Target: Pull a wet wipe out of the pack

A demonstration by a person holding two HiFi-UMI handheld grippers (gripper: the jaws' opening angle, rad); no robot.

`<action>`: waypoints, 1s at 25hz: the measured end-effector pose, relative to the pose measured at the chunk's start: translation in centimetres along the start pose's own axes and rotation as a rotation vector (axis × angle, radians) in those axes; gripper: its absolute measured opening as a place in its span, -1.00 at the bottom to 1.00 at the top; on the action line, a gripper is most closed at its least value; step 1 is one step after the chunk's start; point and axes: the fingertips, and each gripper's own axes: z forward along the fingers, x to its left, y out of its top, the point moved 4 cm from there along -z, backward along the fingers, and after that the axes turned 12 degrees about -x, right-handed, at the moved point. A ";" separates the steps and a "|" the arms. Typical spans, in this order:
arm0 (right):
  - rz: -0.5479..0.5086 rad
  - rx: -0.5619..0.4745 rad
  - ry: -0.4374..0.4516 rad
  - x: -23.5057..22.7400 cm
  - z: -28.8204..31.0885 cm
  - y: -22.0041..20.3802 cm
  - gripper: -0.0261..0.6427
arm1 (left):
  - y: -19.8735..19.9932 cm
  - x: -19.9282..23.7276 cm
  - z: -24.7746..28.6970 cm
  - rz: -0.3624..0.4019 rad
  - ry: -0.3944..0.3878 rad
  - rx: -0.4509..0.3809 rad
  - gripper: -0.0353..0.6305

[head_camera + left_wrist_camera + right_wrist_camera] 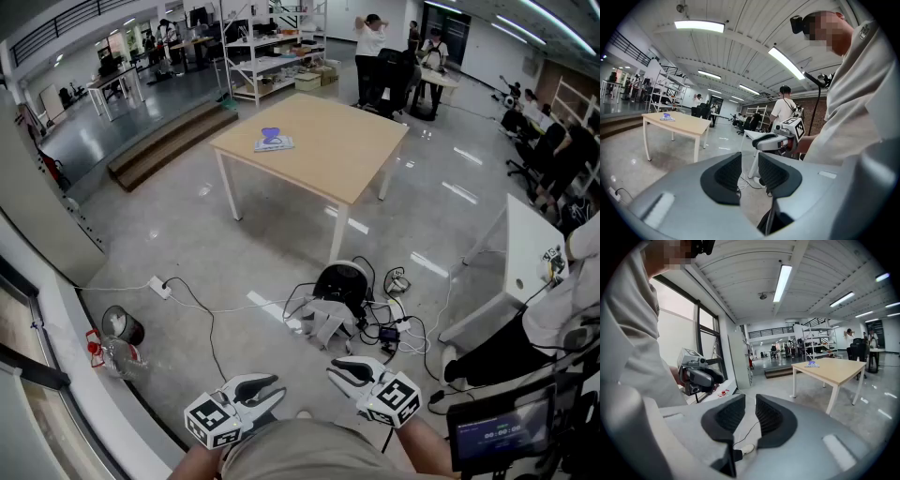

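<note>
Standing well apart from the tabletop, the person holds both claws low and close to the body, so the task is, as I judge it, not yet started: this is only the approach step. The pack, a small flat bluish thing, lies on the tabletop toward its far left side, with nothing else near it. It is too small here to tell whether its flap is open.

The left claw has its jaws a little apart, with only a narrow gap, and nothing stands between them; through the gap only the floor shows. The right claw is the same: jaws slightly spread, empty, with floor and a cable seen behind. The two claws point toward each other and somewhat downward, near but not touching.

The next move calls first for walking across the floor to the tabletop, past the heap of cables lying between. Then, I think, one claw must press the pack down so that it does not slide, while the other pinches at its opening on top.
</note>
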 end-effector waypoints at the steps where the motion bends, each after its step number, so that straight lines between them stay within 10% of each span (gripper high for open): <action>1: 0.000 -0.002 -0.003 -0.2 -0.2 0.0 -0.71 | 0.1 -0.1 0.3 0.004 -0.002 0.000 -0.54; 25: 0.011 0.022 0.045 0.8 2.0 0.2 -0.72 | 0.9 1.3 -0.6 0.007 0.017 -0.008 -0.88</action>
